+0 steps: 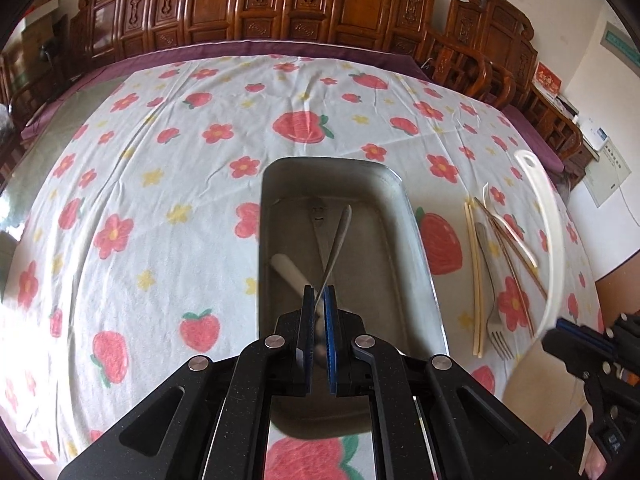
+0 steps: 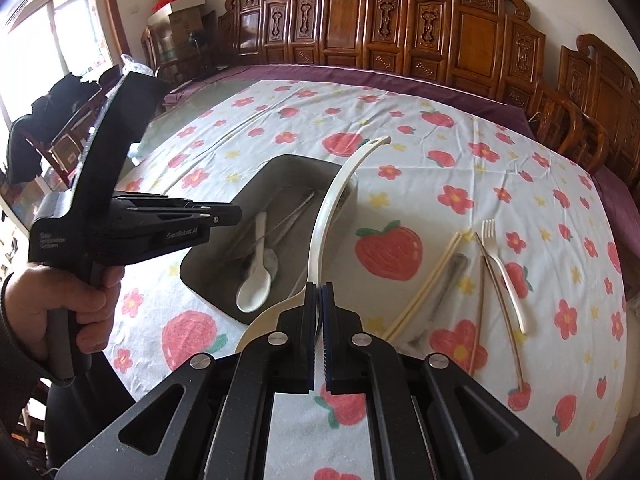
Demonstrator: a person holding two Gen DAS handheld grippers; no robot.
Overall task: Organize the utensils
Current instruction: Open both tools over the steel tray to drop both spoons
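My left gripper (image 1: pixel 319 294) is shut on a slim metal utensil (image 1: pixel 338 236), whose handle slants away over the steel tray (image 1: pixel 416 248). In the tray lie a white ceramic spoon (image 1: pixel 282 266) and another metal utensil (image 1: pixel 318 216). My right gripper (image 2: pixel 319 290) is shut on a long white curved ladle (image 2: pixel 332 208), held in the air by the tray's (image 2: pixel 208 280) right side. The ceramic spoon (image 2: pixel 256 280) lies in it. The right gripper (image 1: pixel 554 330) and ladle (image 1: pixel 550 220) also show at the right edge of the left wrist view.
On the strawberry cloth right of the tray lie cream chopsticks (image 2: pixel 424 292), a metal fork (image 1: pixel 490 280), a white plastic fork (image 2: pixel 504 272) and rose-gold chopsticks (image 2: pixel 496 292). A hand (image 2: pixel 80 308) holds the left gripper (image 2: pixel 238 216). Carved wooden chairs (image 2: pixel 400 32) line the far edge.
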